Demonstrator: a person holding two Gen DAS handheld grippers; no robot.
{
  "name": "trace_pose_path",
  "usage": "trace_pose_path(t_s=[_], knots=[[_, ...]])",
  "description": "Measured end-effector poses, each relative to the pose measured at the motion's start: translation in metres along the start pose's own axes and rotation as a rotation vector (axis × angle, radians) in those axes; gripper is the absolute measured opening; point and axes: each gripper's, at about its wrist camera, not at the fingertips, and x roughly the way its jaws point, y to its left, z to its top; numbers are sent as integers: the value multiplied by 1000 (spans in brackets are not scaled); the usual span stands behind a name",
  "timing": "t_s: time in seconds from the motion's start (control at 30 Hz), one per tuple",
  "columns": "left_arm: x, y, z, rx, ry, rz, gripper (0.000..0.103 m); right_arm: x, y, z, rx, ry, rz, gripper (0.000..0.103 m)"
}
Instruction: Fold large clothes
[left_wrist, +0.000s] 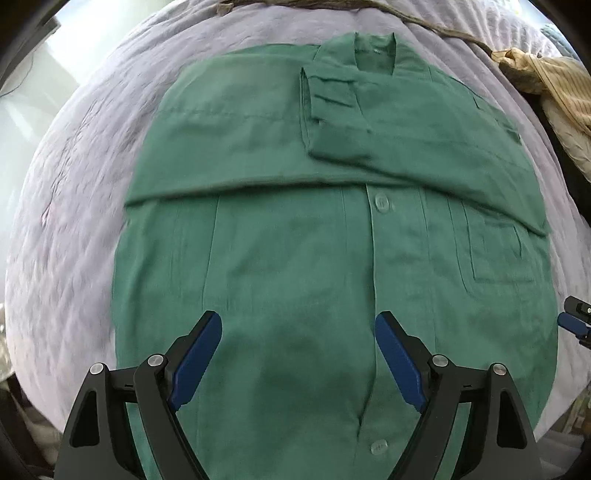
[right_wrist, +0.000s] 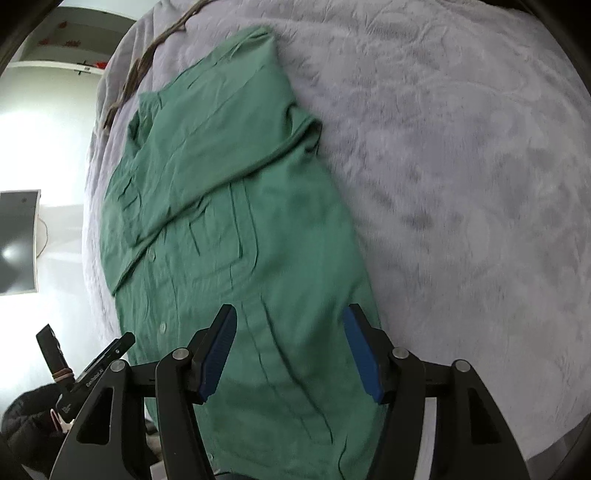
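Observation:
A green button-up shirt (left_wrist: 295, 240) lies front up on a lilac bedspread (left_wrist: 74, 221), collar at the far end. Both sleeves are folded across the chest, one cuff (left_wrist: 332, 118) resting near the collar. My left gripper (left_wrist: 298, 325) hovers open above the shirt's lower front, nothing between its blue pads. In the right wrist view the same shirt (right_wrist: 236, 240) runs lengthwise, and my right gripper (right_wrist: 291, 317) stands open above its lower right edge, holding nothing. The right gripper's tip (left_wrist: 576, 321) shows at the right edge of the left wrist view.
A beige striped garment (left_wrist: 554, 85) lies at the far right of the bed, and a brown cord (left_wrist: 424, 22) runs along the far edge. The bedspread (right_wrist: 461, 184) extends wide to the shirt's right. A dark screen (right_wrist: 18, 240) hangs on the wall at left.

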Motion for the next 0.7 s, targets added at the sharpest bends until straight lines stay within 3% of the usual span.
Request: trace_pose_path(t_s=[0.1, 0.2, 0.27, 0.47, 0.6, 0.7], knots=[[-7, 1, -13, -27, 13, 2, 86, -4, 7, -9, -27, 16, 6, 76], [-16, 1, -23, -59, 10, 12, 87, -9, 15, -17, -54, 21, 10, 79], [-22, 1, -29, -79, 10, 7, 103, -11, 19, -21, -63, 23, 14, 80], [-36, 1, -43, -90, -2, 14, 103, -11, 28, -36, -63, 26, 24, 84], [-43, 9, -54, -82, -9, 9, 103, -13, 37, -52, -86, -10, 33, 103], [-45, 14, -61, -77, -4, 1, 103, -10, 41, -65, -104, -15, 24, 103]])
